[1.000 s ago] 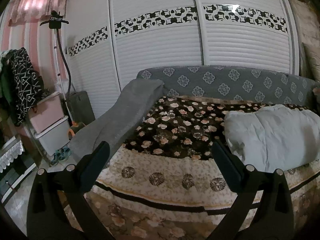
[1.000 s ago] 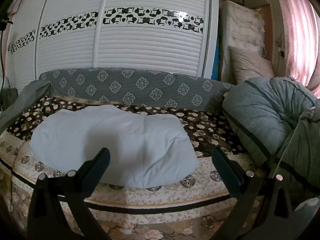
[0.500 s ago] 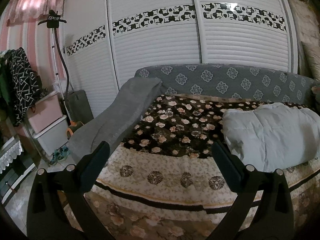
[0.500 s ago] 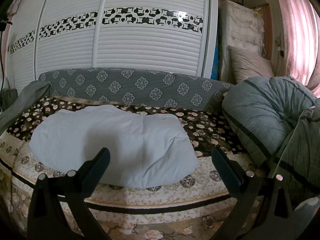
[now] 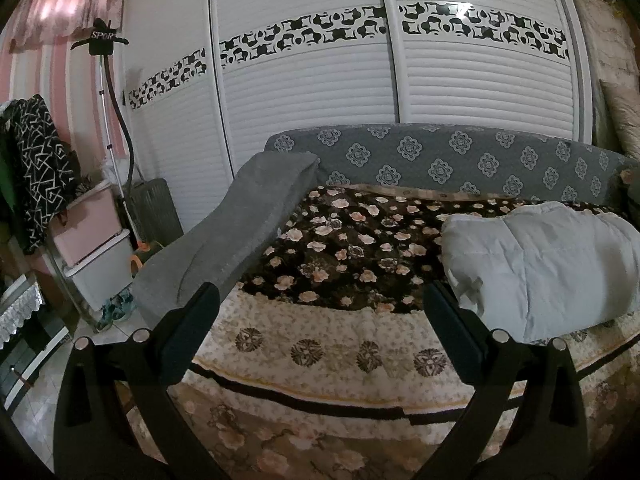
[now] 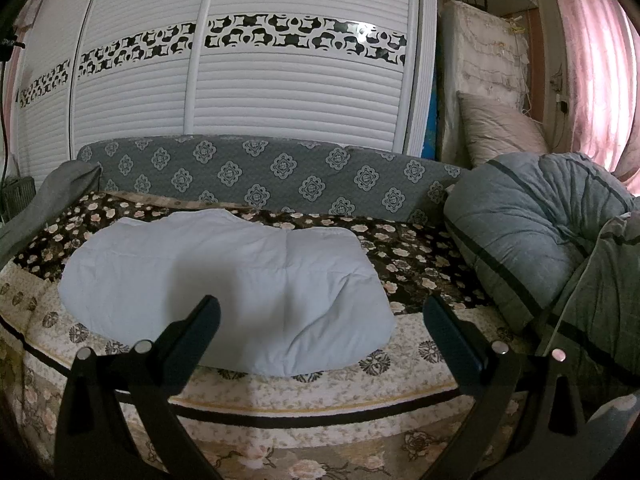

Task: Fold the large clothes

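Here both the left gripper [image 5: 320, 304] and right gripper [image 6: 320, 316] hung wide apart and empty, the pale folded garment [image 6: 224, 288] lying on the bed [image 6: 320, 396] at twelve o'clock.

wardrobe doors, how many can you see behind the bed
3 in the left wrist view: one at the left, one in the middle, one at the right. More may be hidden past the frame edges.

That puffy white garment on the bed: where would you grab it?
Probably the near edge of the white padded garment, approached from the front, where it hangs closest to the open right gripper. Its middle is thick and bulging; the edges thin out, fitting between the fingers.
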`<state>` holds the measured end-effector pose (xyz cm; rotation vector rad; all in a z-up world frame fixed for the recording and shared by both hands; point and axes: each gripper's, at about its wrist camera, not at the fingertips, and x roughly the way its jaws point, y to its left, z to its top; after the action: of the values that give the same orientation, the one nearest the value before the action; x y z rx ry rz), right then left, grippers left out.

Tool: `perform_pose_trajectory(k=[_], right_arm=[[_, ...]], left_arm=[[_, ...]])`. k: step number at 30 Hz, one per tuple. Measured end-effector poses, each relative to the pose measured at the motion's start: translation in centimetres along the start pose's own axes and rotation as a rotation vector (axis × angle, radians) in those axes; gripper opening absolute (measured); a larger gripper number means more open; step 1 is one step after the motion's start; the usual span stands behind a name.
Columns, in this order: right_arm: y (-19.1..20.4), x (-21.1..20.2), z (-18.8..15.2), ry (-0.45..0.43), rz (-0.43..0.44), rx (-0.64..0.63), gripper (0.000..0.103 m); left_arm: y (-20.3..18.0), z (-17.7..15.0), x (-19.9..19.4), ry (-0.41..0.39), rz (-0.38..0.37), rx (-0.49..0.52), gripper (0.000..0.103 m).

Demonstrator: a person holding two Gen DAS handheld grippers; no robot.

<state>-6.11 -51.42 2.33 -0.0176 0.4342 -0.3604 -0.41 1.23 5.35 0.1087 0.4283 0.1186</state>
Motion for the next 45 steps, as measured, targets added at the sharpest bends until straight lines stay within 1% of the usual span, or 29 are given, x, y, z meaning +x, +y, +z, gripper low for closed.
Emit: perform_pose_trajectory(k=[32, 41, 45], right_arm=[[-0.7, -0.2, -0.5, 0.005, -0.001, 0.006, 0.101], [-1.2, -0.3, -0.4, 0.008, 0.001, 0.028, 0.101], [-0.9, -0.6, -0.2, -0.001, -0.002, 0.016, 0.101]], left_arm=[[-0.5, -0.5, 0.1, 0.012, -0.008, -0.003, 0.100], [-0.5, -0.5, 0.2, 0.022, -0.020, 0.005, 0.100], [-0.1, -0.5, 0.1, 0.017, -0.031, -0.004, 0.100]])
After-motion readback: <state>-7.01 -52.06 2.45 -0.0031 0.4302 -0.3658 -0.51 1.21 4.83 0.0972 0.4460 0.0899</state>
